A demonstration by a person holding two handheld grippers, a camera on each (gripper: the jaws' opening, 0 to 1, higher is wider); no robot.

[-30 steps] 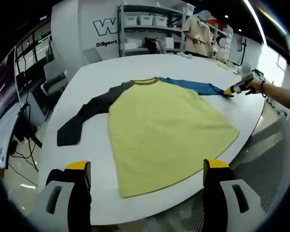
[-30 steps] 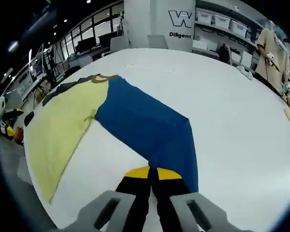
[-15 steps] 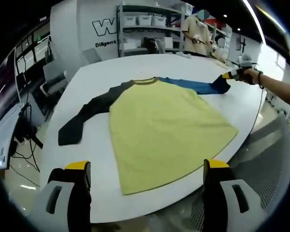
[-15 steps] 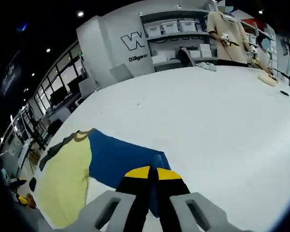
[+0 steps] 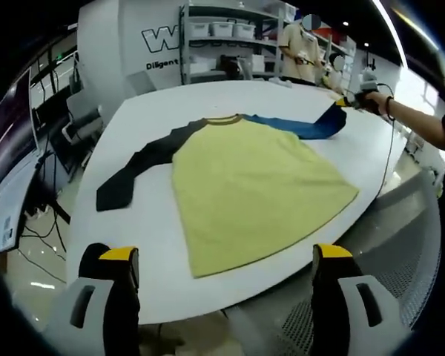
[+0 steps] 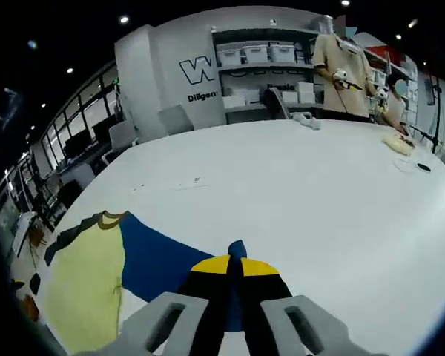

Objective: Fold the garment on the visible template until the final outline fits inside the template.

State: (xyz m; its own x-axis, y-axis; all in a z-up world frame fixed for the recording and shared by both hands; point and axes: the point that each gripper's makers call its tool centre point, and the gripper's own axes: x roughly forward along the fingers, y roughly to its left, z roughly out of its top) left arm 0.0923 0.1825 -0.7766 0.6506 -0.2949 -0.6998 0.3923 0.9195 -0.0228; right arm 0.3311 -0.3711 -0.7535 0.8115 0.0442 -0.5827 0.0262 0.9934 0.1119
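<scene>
Garment: we log one long-sleeved shirt (image 5: 259, 185), yellow body, flat on the white table (image 5: 156, 245).
Position: its hem lies near the table edge closest to the left gripper view; the collar (image 5: 222, 119) points to the far side.
Blue sleeve: the blue sleeve (image 6: 159, 259) is lifted at its cuff, the rest trailing back to the shoulder.
Dark sleeve: the dark sleeve (image 5: 133, 174) lies spread on the table, untouched.
Template: we cannot make out any marked outline on the table.
Right gripper: the right gripper (image 6: 233, 271) has its jaws pressed together on the blue cuff, a strip of cloth showing between the yellow tips. We also see it far off in the left gripper view (image 5: 348, 101), held in a hand (image 5: 371, 101).
Left gripper: the left gripper (image 5: 226, 259) hangs off the near table edge, jaws spread wide, holding nothing.
Handling: we judge the cloth light, soft and limp; it will drape and drag rather than hold a shape.
Grip advice: we would take it at cuffs, hem corners or shoulder seams, where a pinch catches one clean layer.
Step in hand: we judge that the blue sleeve is being folded in over the body; folding has barely begun.
Risk: a quick pull may shift or wrinkle the yellow body.
</scene>
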